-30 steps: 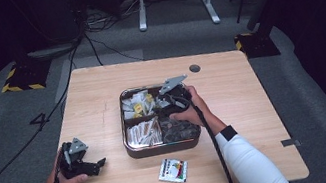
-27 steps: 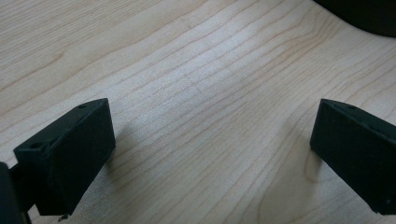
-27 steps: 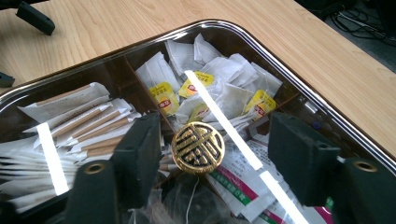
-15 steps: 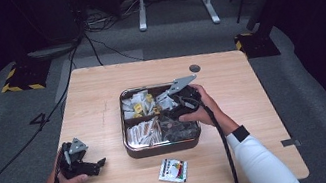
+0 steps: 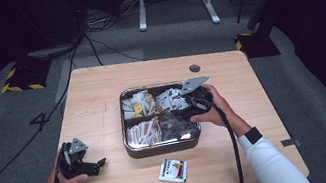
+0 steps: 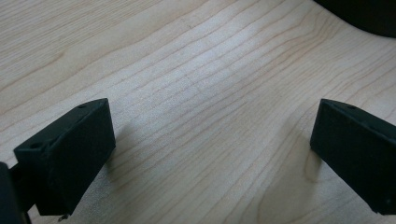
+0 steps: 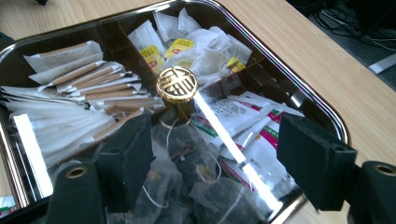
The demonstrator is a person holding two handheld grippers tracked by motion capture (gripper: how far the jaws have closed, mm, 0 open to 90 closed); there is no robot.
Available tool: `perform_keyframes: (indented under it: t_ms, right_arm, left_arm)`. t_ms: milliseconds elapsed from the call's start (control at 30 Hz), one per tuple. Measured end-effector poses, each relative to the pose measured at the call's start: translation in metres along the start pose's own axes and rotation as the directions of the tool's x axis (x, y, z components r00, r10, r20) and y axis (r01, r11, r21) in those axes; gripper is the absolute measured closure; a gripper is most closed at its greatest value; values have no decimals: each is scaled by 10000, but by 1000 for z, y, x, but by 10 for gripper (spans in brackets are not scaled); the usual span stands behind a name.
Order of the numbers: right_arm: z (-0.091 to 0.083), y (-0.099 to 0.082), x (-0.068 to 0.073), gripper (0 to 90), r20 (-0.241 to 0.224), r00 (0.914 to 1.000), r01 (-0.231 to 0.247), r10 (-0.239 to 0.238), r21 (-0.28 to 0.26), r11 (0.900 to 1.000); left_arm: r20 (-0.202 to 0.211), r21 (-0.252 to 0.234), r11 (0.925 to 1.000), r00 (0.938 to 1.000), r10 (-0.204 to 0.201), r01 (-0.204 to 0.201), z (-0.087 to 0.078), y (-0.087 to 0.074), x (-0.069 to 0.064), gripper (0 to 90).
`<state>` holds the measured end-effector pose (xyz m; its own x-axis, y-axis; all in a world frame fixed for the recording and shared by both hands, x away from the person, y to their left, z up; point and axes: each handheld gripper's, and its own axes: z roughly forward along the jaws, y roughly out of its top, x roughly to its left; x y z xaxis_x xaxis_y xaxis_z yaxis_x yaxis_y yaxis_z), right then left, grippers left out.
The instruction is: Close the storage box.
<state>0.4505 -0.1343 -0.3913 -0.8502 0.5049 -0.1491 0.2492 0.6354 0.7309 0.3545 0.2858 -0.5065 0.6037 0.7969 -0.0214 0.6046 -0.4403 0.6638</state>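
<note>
A metal-rimmed tray (image 5: 124,128) under a clear lid with a gold knob (image 7: 177,85) is seen mid-table, divided into compartments holding paper-wrapped sticks (image 7: 88,84), white and yellow tea-bag sachets (image 7: 196,51), printed packets (image 7: 243,116) and mesh tea bags (image 7: 187,154). The right gripper (image 7: 212,154) is held over the tray's right side, jaws spread wide and gripping nothing. A lone sachet (image 5: 173,170) lies on the wooden table (image 5: 95,93) just in front of the tray; the left gripper (image 6: 212,140) rests at the near-left, jaws wide apart over bare wood, empty.
</note>
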Motion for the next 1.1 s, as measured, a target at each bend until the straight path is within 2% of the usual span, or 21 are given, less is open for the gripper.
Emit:
perform_keyframes:
  t_ms: [500, 1100]
  right_arm:
    - [-18, -18, -5, 277, 494, 9987, 74, -87, 269, 9996]
    - [-42, -45, -6, 270, 920, 9958, -60, 30, 319, 9995]
  left_arm:
    - [6, 2, 10000, 10000, 56, -56, 0, 0, 0, 2]
    - [1, -4, 10000, 10000, 19, -19, 0, 0, 0, 2]
